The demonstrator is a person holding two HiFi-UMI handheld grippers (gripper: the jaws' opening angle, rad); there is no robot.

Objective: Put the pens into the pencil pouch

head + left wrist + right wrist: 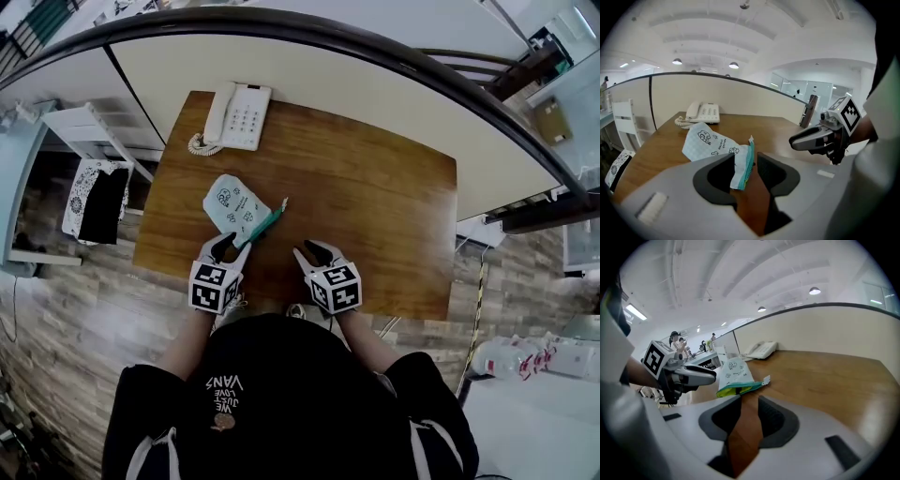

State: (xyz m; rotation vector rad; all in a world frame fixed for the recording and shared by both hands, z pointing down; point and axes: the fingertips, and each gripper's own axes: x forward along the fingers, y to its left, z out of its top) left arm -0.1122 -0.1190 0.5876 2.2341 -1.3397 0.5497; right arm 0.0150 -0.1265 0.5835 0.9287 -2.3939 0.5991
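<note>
2 grippers, held by a person in a black top, work at the near edge of a wooden counter (375, 216). A pale blue pencil pouch (231, 204) printed with small cartoons lies there, short of a white telephone (239, 116), its teal zipper edge (750, 161) on the side nearer the person. The left gripper (232, 246) stands with jaws apart; the pouch's near corner sits between them, pressed by neither pad. The right gripper (314, 251), just beside it, is likewise spread wide, with only bare wood between its jaws.

No loose pens show on the counter in any of the 3 views. A yellow-green strip (723, 391) shows at the pouch's mouth, though whether it is lining or contents cannot be told.

The pouch looks light, thin and floppy: it is likely to crumple or slide on the smooth wood if pushed, and to sag if lifted by 1 corner. The stitched zipper edge, probably stiffer than the fabric, seems the soundest place to take hold, with 1 gripper pinning a lip of the mouth while the other works. The white pull tab (283, 202) at the zipper's far end is small and would call for a fine pinch.
</note>
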